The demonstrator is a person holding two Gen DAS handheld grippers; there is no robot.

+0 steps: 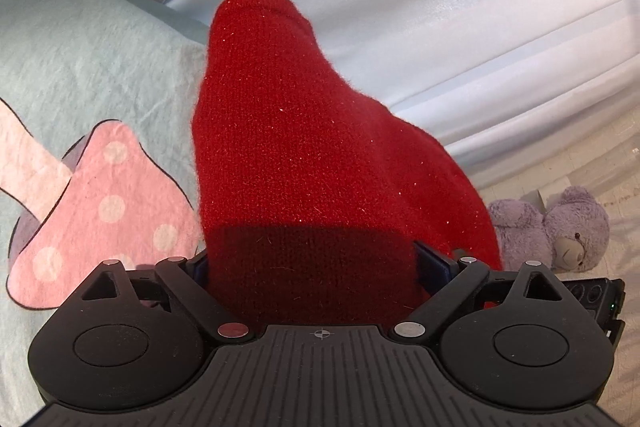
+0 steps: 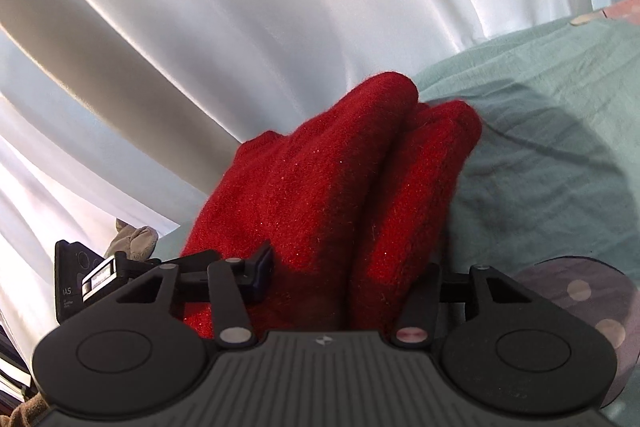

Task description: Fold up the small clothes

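- Fingers of your left gripper (image 1: 316, 263) stand wide, with the red fuzzy knitted garment (image 1: 304, 155) filling the gap between them; the cloth reaches both dark blue pads (image 1: 430, 261), though the left one is mostly hidden, so you cannot be sure they press on it.
- Fingers of your right gripper (image 2: 348, 267) sit about half spread, and the same red knit (image 2: 320, 195) is bunched between them in two thick folds; its right pad is covered by the cloth, so a firm pinch seems likely but cannot be confirmed.
- Your garment lies on the pale mint-green sheet (image 1: 92, 59), its far end reaching toward the sheet's edge.
- Beside the garment on the left, the sheet carries a pink mushroom print with white dots (image 1: 108, 211).
- Behind it all hangs a shiny pale blue curtain (image 1: 440, 7) in long folds.
- A lilac plush teddy bear (image 1: 560, 227) lies on the floor past the garment's right side, near your other gripper's body.
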